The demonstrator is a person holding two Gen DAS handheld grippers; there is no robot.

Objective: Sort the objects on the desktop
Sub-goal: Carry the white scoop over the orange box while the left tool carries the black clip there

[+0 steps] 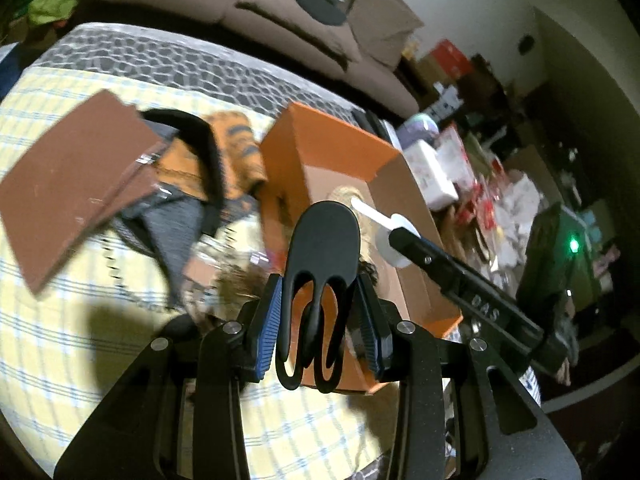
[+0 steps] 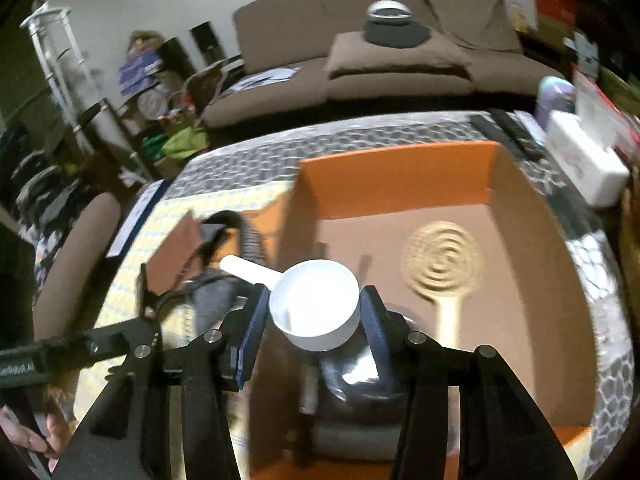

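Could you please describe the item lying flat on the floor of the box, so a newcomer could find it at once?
Start at the open orange cardboard box on the patterned table. On its brown floor, beyond the white plastic scoop in the right gripper, lies a tan woven spiral disc with a pale handle. Its concentric rings set it apart.

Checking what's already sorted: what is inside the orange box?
Inside the orange box: a tan spiral paddle and a dark, foil-shiny item. The right gripper, holding a white scoop, covers the near floor.
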